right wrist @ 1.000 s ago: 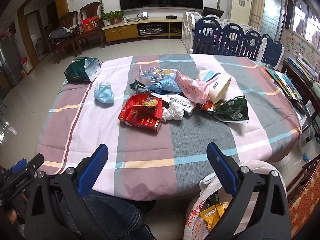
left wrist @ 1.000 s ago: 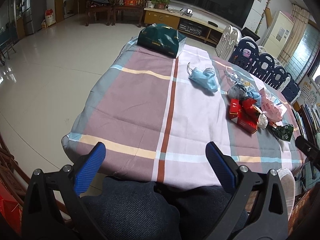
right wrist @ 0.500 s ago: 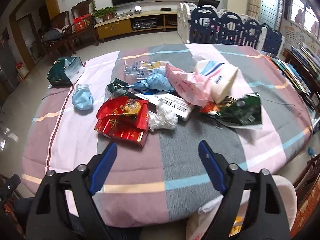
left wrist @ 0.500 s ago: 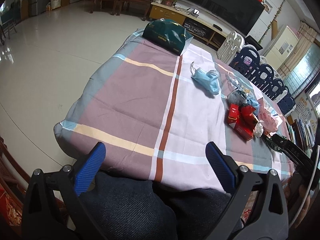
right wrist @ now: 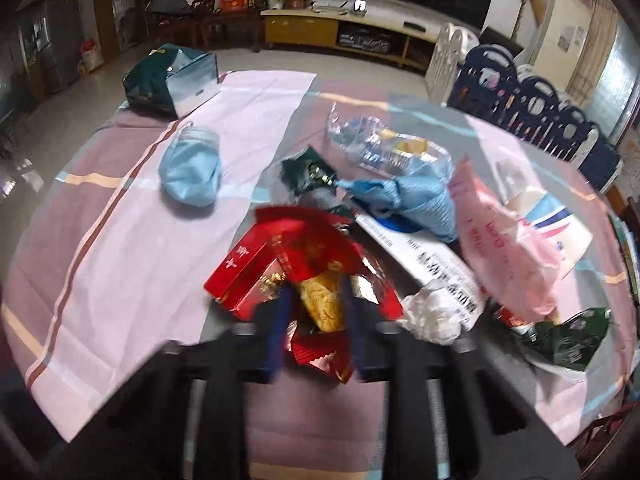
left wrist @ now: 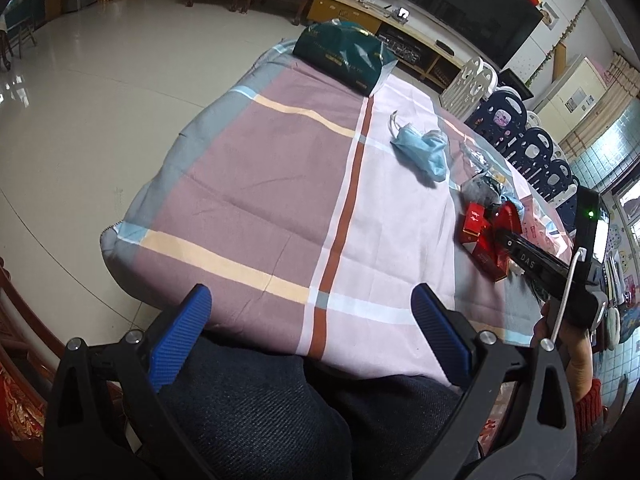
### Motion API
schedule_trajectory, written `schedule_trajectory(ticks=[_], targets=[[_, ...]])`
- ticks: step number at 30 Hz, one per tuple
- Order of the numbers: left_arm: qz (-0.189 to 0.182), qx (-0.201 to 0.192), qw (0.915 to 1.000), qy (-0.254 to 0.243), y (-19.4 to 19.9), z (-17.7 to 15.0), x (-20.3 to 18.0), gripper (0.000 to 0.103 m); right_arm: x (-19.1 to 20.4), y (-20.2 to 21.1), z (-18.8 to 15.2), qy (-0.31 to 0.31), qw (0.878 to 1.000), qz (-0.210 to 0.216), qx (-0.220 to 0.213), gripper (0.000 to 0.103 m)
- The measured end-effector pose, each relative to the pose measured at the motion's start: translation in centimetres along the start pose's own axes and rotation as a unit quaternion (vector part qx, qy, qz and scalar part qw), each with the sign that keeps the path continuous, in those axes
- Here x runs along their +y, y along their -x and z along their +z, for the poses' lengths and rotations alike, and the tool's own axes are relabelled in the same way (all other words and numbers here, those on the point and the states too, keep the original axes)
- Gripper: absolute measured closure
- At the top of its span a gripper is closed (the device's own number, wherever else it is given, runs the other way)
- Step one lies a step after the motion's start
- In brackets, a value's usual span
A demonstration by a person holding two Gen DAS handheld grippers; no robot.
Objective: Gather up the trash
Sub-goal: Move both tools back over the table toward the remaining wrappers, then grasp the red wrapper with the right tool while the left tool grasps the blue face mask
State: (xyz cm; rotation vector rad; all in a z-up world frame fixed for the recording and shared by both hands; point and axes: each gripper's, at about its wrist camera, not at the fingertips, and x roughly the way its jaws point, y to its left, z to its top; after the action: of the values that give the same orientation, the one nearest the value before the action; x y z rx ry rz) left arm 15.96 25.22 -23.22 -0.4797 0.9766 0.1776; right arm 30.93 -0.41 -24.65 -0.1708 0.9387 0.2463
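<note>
You are at the first pick: your right gripper [right wrist: 316, 312] is closing on the red-and-gold foil wrapper [right wrist: 320, 280] lying on the red box [right wrist: 248, 268], near the front of the trash pile on the plaid tablecloth [right wrist: 120, 264]. The wrapper sits between the blurred blue fingers [right wrist: 280, 320]; whether they already pinch it cannot be told. Your left gripper [left wrist: 312, 320] hangs wide open over the table's near edge, holding nothing. Next, confirm the pinch before lifting, since crinkly foil may slip.
</note>
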Motion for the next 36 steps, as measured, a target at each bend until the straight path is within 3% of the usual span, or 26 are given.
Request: schedule_trajectory(ticks=[4, 8, 11, 16, 18, 22, 23, 24, 25, 28, 30, 33, 36], targets=[[0.006, 0.012, 0.9998, 0.014, -0.5, 0.8, 0.0, 0.004, -1.1, 2.0, -1.3, -0.027, 0.999, 0.028, -0.012, 0.098], [0.01, -0.021, 0.9996, 0.014, -1.9, 4.2, -2.4, 0.004, -2.7, 5.9, -3.5, -0.063, 0.996, 0.062, -0.026, 0.099], [0.03, -0.035, 0.9978, -0.047, -5.2, 7.4, -7.0, 0.004, -3.5, 9.0, -5.7, -0.077, 0.994, 0.069, -0.028, 0.099], [0.054, -0.032, 0.9841, -0.166, -11.7, 11.1, -15.2, 0.004, -5.2, 12.5, -9.1, -0.101, 0.993, 0.064, -0.022, 0.099], [0.037, -0.053, 0.9769, -0.204, -13.0, 11.7, -17.7, 0.004, -5.9, 13.1, -10.1, -0.116, 0.991, 0.066, -0.017, 0.099], [0.085, -0.025, 0.9668, -0.24, -16.7, 12.1, -19.6, 0.005, -6.6, 13.8, -11.0, -0.127, 0.99, 0.057, -0.014, 0.099], [0.089, -0.014, 0.9661, -0.242, -17.4, 12.1, -19.5, 0.007, -6.7, 14.0, -10.9, -0.127, 0.99, 0.057, -0.015, 0.099], [0.088, -0.006, 0.9664, -0.241, -17.8, 12.0, -19.4, 0.018, -6.6, 14.1, -10.8, -0.128, 0.99, 0.057, -0.018, 0.099], [0.082, 0.001, 0.9672, -0.241, -18.1, 12.0, -19.2, 0.043, -6.6, 14.2, -10.7, -0.128, 0.99, 0.058, -0.019, 0.099], [0.068, 0.001, 0.9695, -0.235, -18.0, 12.0, -18.4, 0.08, -6.0, 14.5, -10.5, -0.129, 0.989, 0.062, -0.023, 0.099], [0.06, -0.001, 0.974, -0.218, -17.3, 12.0, -17.3, 0.085, -5.6, 14.9, -10.3, -0.125, 0.99, 0.062, -0.026, 0.099], [0.009, -0.009, 0.9869, -0.161, -14.5, 11.5, -14.7, 0.087, -5.0, 16.4, -10.2, -0.112, 0.992, 0.052, -0.035, 0.099], [-0.025, -0.027, 0.9894, -0.141, -10.8, 10.2, -13.4, 0.087, -5.0, 18.2, -10.4, -0.107, 0.992, 0.049, -0.05, 0.099]])
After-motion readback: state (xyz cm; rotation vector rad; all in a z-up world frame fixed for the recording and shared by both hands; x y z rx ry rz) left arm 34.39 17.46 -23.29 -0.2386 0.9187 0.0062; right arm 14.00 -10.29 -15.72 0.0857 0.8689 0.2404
